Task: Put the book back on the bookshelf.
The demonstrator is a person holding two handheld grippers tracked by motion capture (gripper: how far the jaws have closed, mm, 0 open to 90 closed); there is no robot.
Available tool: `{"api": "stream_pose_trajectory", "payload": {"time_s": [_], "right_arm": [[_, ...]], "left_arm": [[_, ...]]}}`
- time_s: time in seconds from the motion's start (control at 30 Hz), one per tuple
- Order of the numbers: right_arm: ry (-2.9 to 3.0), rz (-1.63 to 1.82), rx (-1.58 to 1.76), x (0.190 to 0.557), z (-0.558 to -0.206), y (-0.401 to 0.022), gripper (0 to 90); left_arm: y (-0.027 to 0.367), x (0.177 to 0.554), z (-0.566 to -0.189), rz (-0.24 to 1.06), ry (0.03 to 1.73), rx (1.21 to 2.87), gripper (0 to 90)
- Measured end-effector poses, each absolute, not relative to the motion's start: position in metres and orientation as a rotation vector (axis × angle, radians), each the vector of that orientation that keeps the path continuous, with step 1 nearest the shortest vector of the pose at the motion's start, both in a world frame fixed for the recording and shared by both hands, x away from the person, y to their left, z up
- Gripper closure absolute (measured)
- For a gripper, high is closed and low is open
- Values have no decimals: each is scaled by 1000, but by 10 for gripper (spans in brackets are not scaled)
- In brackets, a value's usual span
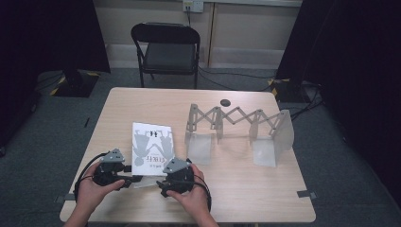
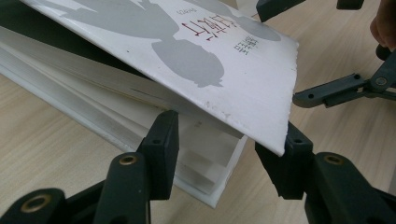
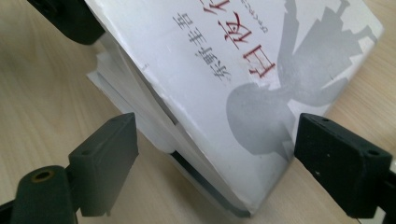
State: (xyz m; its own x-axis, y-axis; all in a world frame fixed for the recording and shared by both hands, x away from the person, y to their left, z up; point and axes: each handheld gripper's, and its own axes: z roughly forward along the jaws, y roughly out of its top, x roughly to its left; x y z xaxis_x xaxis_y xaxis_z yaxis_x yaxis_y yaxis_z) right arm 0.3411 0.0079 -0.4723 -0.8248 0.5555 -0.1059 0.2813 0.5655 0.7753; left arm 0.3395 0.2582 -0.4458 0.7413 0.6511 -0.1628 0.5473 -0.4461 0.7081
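A white book (image 1: 151,145) with grey silhouettes and red lettering lies on the wooden table (image 1: 246,189), left of centre. Both hands hold grippers at its near edge. My left gripper (image 1: 134,180) is at the near left corner. In the left gripper view the book (image 2: 219,51) has its cover lifted off the pages. That corner sits between the jaws of the left gripper (image 2: 224,154), one jaw against the page edges, the other under the cover's tip. My right gripper (image 1: 164,181) is at the near right corner. Its jaws stand wide on either side of the book (image 3: 243,84), the right gripper (image 3: 219,158) clear of it.
A translucent folding rack (image 1: 239,127) with scissor-like links stands right of the book. A small dark round spot (image 1: 225,101) lies behind it. A black folding chair (image 1: 165,47) stands beyond the table's far edge. The near table edge is just below the hands.
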Motion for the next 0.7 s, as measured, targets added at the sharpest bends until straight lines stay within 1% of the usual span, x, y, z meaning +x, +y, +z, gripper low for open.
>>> {"api": "stream_pose_trajectory", "payload": {"time_s": [0.33, 0.7], "right_arm": [[2441, 1109, 612, 340, -475, 19, 107], [2339, 1068, 574, 340, -482, 31, 98]], "left_arm": [[255, 341, -441, 161, 895, 2151, 503], [247, 340, -432, 197, 884, 2160, 513]]}}
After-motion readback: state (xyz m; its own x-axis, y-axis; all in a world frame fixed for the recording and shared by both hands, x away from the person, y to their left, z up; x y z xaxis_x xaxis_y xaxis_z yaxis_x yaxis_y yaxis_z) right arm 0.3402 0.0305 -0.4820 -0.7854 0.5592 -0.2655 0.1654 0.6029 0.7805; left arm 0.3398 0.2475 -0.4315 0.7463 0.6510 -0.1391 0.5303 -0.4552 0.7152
